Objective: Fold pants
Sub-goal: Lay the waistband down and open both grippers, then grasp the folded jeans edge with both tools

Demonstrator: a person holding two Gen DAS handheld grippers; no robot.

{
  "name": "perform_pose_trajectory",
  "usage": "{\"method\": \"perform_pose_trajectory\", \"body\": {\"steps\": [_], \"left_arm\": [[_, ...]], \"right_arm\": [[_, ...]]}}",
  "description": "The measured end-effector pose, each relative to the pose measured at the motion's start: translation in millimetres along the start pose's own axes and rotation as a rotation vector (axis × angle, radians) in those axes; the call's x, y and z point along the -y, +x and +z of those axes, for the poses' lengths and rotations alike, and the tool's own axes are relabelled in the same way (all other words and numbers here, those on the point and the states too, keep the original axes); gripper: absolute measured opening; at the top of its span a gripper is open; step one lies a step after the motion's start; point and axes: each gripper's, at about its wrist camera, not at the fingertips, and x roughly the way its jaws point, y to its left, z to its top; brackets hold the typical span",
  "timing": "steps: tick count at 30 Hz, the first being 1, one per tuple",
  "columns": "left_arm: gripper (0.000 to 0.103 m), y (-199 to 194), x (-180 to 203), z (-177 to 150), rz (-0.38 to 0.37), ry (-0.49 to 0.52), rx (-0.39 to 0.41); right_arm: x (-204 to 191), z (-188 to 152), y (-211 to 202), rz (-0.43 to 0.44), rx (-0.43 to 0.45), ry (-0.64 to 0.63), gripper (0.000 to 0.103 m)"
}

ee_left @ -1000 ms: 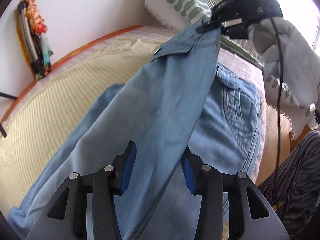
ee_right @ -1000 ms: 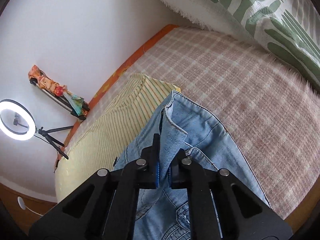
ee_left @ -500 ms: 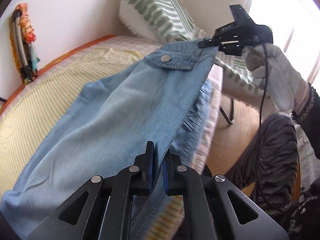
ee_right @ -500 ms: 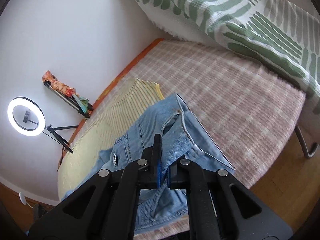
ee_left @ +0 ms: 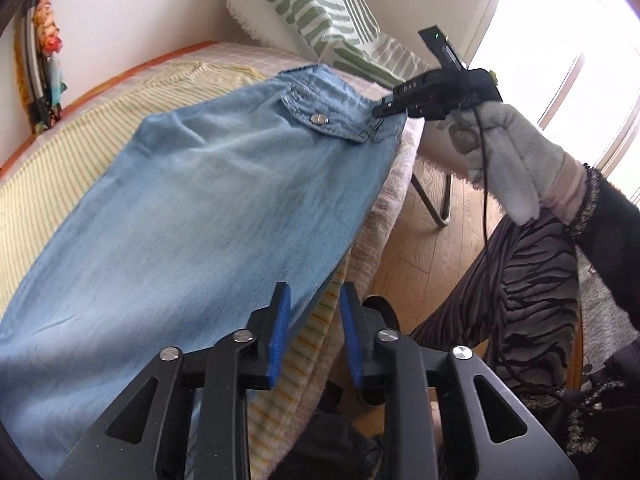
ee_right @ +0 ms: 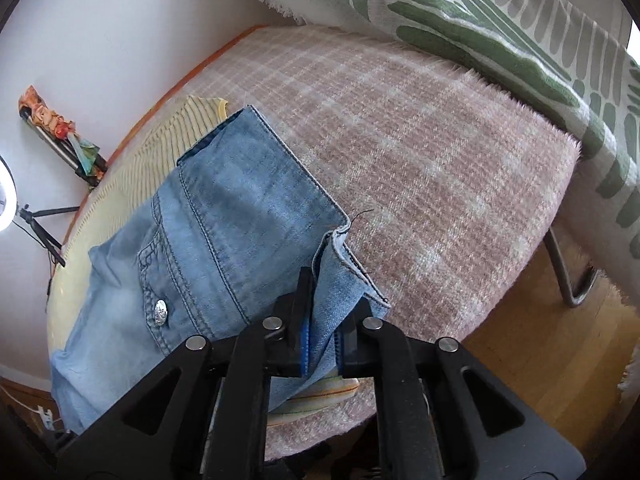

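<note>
1. The pants (ee_left: 208, 208) lie flat on the bed, on a yellow striped cloth (ee_left: 80, 152) and a pink checked blanket (ee_right: 420, 140). In the left wrist view they run from 7 o'clock up to 1 o'clock, with the belt end at the top.
2. I think the step now is to put the pants down after a fold and let go.
3. The left gripper (ee_left: 312, 332) has just been opening. Its blue pads stand apart and no jeans cloth is between them. The long edge of the pants ends just beside its pad at 9 o'clock.
4. The right gripper (ee_right: 322, 338) has just begun to open too, but only a little. The belt corner is between its pads and fills the gap, so it looks pinched.
5. In the left wrist view the person's gloved hand (ee_left: 504, 152) holds that gripper at 2 o'clock, close to the silver button (ee_left: 320, 119).
6. To do this well, open the right gripper wide first. Then lift it straight up, so the corner does not get dragged along.
7. Take the left gripper back toward 6 o'clock, away from the edge. Do not bump the cloth.
8. Watch the side at 4 o'clock. The pants lie close to the edge of the bed there and could slip down.
9. Check that the top layer sits right on the bottom layer before the next fold.
</note>
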Motion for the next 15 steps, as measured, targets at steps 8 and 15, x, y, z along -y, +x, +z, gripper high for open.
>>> {"method": "perform_pose_trajectory", "body": {"steps": [8, 15], "left_arm": [[0.036, -92, -46, -53, 0.102, -0.097, 0.052], [0.036, -125, -85, -113, 0.218, -0.187, -0.03]], "right_arm": [[-24, 0, -51, -0.123, 0.171, -0.074, 0.056], [-96, -15, -73, 0.151, 0.15, -0.272, 0.056]]}}
